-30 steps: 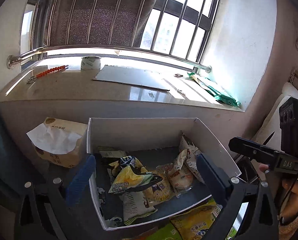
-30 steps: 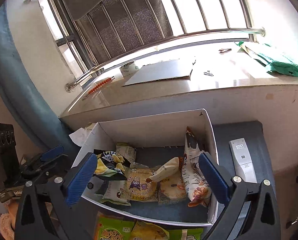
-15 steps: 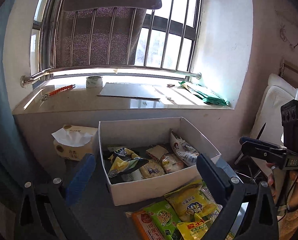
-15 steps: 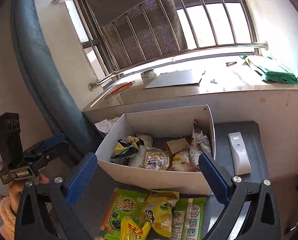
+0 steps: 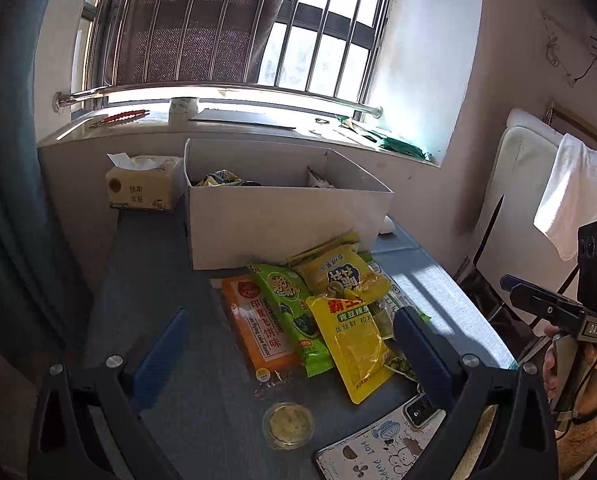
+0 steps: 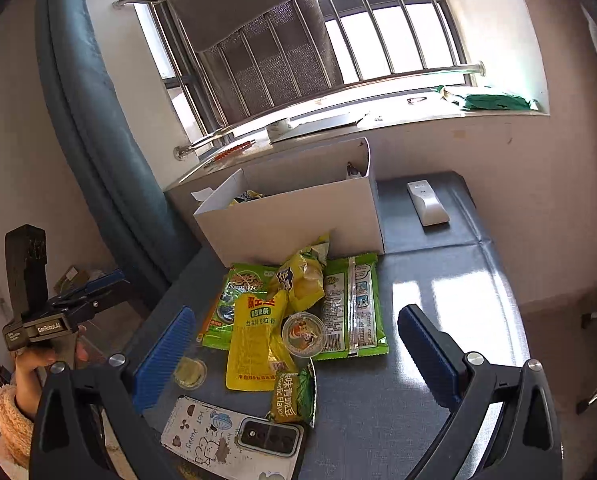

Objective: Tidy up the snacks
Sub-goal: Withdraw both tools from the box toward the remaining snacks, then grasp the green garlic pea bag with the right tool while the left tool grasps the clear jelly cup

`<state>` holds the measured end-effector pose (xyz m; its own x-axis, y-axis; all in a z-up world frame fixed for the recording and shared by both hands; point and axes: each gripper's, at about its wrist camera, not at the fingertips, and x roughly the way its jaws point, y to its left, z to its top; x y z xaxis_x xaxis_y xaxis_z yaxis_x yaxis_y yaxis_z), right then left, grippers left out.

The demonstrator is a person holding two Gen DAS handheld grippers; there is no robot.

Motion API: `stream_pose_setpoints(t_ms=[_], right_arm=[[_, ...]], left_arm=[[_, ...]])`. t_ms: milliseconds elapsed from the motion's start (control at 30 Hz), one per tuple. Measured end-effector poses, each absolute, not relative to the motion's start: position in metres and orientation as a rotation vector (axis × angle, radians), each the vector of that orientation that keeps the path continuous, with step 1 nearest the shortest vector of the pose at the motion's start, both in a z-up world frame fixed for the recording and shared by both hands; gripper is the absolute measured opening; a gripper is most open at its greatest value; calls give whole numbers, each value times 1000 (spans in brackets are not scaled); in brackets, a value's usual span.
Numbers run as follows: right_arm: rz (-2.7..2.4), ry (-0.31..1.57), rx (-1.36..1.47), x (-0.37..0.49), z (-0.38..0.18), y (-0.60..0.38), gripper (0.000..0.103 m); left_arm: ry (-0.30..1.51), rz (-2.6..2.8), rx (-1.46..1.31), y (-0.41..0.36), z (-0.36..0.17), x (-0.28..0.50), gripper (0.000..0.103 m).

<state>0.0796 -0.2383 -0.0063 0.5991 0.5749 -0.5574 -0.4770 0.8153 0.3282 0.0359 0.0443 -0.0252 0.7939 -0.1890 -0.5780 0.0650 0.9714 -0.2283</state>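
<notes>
A white cardboard box (image 5: pixel 282 220) (image 6: pixel 298 220) with several snack packs inside stands on the grey table. In front of it lies a pile of loose packs: an orange pack (image 5: pixel 258 328), a green pack (image 5: pixel 294 312), a long yellow pack (image 5: pixel 354 344) (image 6: pixel 254 340), a crumpled yellow bag (image 6: pixel 302 276) and a flat green pack (image 6: pixel 350 304). A small round cup (image 6: pixel 303 334) rests on the pile; another (image 5: pixel 287 425) (image 6: pixel 189 372) sits on the table. My left gripper (image 5: pixel 290 344) and right gripper (image 6: pixel 298 344) are open and empty, held above the pile.
A phone in a cartoon case (image 6: pixel 234 436) lies at the table's near edge. A small garlic-flavour pack (image 6: pixel 290 394) lies beside it. A tissue pack (image 5: pixel 142 184) stands left of the box; a white remote (image 6: pixel 426 204) lies right of it. The windowsill (image 5: pixel 218 120) is behind.
Both grippers have pulled back and up from the box toward the table's near edge. The loose pile, cups and phone have come into view. Both stay open and empty.
</notes>
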Motion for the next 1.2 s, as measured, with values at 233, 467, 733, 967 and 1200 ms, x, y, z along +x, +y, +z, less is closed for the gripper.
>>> stream_pose_setpoints(t_ms=[233, 467, 733, 967, 1200], right_arm=[[571, 835, 128, 57, -51, -248, 103], [605, 905, 23, 65, -70, -214, 103], [599, 945, -153, 77, -88, -177, 103], [581, 984, -220, 86, -95, -163, 103], [532, 983, -243, 90, -95, -164, 39]], left_arm=[[716, -123, -224, 33, -59, 21, 103], [735, -111, -235, 38, -67, 21, 103], [777, -97, -219, 42, -81, 16, 103], [815, -95, -180, 40, -91, 13, 103], [849, -100, -170, 36, -99, 18, 103]])
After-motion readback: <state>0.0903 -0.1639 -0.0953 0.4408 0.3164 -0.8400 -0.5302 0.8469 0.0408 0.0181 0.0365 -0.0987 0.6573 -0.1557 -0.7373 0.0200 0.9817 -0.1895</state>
